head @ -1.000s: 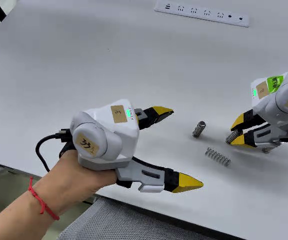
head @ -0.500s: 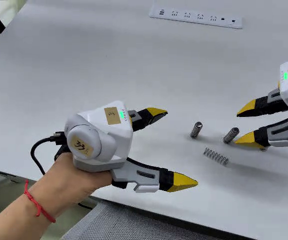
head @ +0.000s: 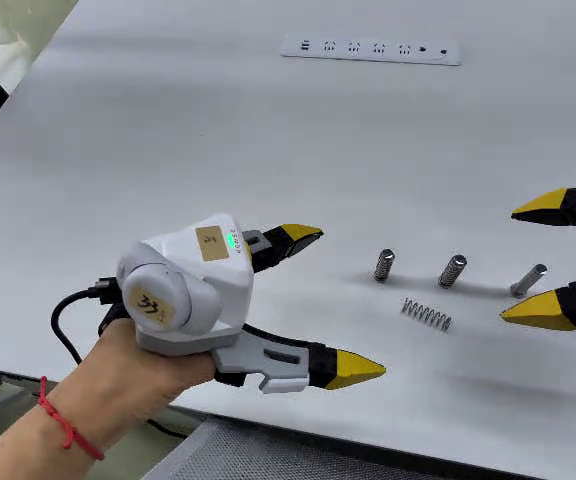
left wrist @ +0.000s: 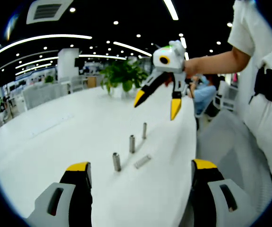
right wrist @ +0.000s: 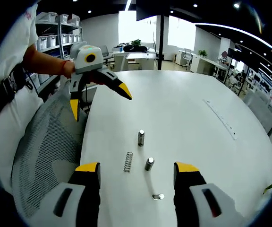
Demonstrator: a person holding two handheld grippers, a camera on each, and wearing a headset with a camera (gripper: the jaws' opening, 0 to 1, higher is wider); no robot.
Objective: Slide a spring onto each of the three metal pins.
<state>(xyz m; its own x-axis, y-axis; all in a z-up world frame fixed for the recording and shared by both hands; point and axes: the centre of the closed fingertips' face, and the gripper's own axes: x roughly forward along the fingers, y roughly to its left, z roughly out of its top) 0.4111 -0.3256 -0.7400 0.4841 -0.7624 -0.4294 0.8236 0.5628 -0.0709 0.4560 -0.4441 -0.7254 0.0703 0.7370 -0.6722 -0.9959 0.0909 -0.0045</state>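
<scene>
The left gripper (head: 346, 300) and right gripper (head: 511, 265) both gape wide, holding nothing. Between them stand the first pin (head: 384, 264) and second pin (head: 452, 270), each wearing a spring, and the bare pin (head: 529, 280). The loose spring (head: 426, 314) lies at their 6 o'clock, toward the near edge of the table (head: 168, 120), which is open at 12 o'clock up to the power strip (head: 371, 49).

**A:** Head view is bright and even, white table (head: 168, 150) almost washes out. Only soft, faint shadows beside the pins (head: 384, 264) and under the left gripper (head: 346, 300).

**B:** Yep. Both gripper views bend hard toward the edges, ceiling strip lights (left wrist: 46, 37) glare, the windows (right wrist: 143, 26) blow out, and everything far off looks soft.
</scene>
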